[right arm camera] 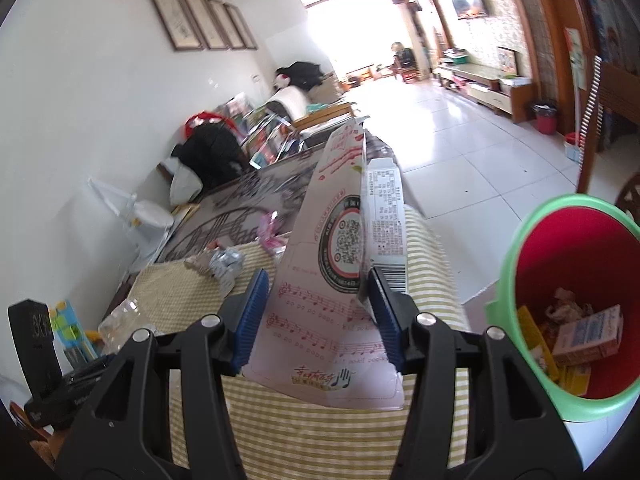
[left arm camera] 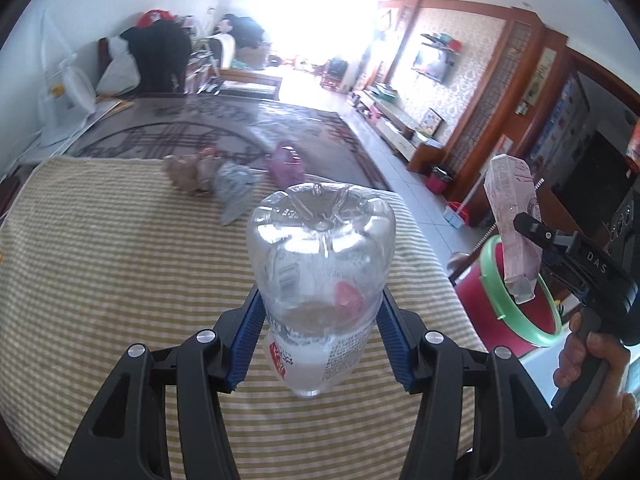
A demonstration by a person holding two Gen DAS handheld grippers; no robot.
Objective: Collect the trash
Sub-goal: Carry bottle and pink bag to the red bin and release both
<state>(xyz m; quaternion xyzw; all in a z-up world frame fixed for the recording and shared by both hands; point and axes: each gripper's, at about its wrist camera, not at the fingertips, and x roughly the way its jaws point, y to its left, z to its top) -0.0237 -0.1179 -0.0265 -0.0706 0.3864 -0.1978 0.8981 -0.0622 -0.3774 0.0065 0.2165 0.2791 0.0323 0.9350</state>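
Gripping clear plastic bottle base-forward, L hand-held gripper above striped surface; R hand-held gripper clamps pink carton beside red bin w/ green rim.

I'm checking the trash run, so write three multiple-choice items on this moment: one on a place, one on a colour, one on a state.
1. Where is the bin relative to the striped table?
A. On the table
B. Off the table's right edge
C. Behind the carpet

2. What colour is the bin's rim?
A. Green
B. Blue
C. Black

3. What does the left claw hold?
A. Nothing
B. A crumpled wrapper
C. A clear plastic bottle

Key:
1. B, it stands past the cloth's right edge, in both views.
2. A, a green ring tops the red wall.
3. C, the blue pads press the bottle's sides, while the right claw grips a pink carton.
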